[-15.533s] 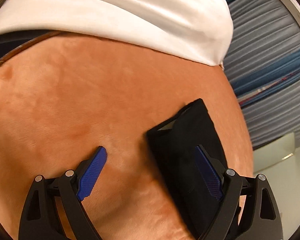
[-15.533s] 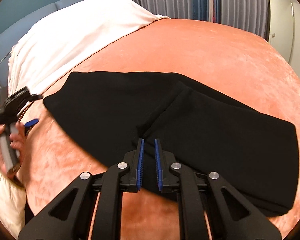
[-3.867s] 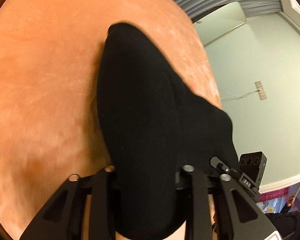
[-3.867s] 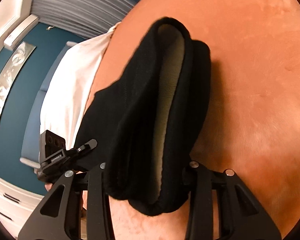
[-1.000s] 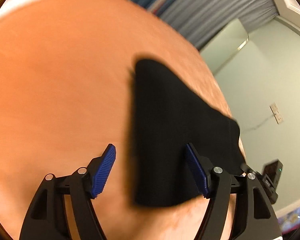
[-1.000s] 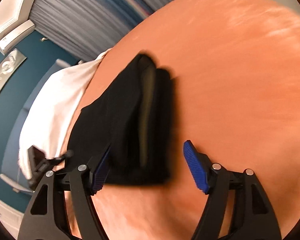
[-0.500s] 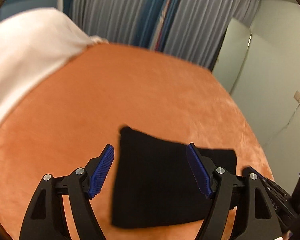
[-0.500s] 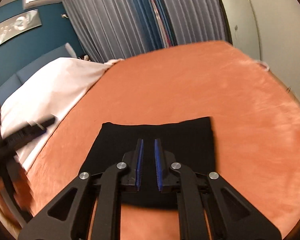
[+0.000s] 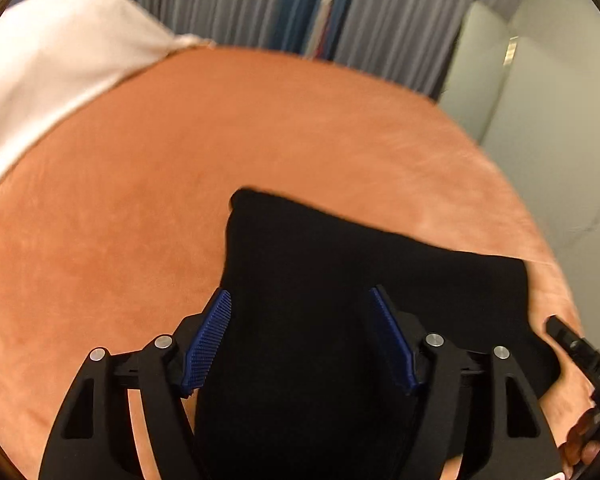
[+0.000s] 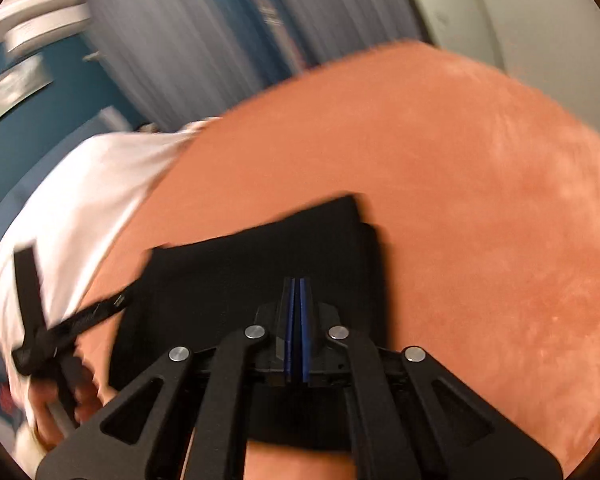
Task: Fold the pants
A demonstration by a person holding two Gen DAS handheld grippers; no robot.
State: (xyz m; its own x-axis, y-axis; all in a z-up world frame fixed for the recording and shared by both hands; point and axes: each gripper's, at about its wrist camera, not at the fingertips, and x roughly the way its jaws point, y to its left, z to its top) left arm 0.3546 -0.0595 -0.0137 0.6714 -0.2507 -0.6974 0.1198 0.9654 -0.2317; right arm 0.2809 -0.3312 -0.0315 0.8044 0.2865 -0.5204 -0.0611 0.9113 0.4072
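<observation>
- Black pants (image 9: 340, 300) lie as a compact folded rectangle on the orange bed (image 9: 140, 160); folding looks basically done.
- Left tongs (image 9: 300, 340) apart, right tongs (image 10: 296, 336) together, both empty.
- Next: maybe just smooth it.

An orange plush blanket (image 9: 180, 168) covers the bed. White bedding (image 9: 48, 64) lies bunched at its far left end. Grey and blue striped curtains (image 9: 284, 4) hang behind the bed, beside a pale wall (image 9: 560, 128) and a teal wall (image 10: 48, 120).
</observation>
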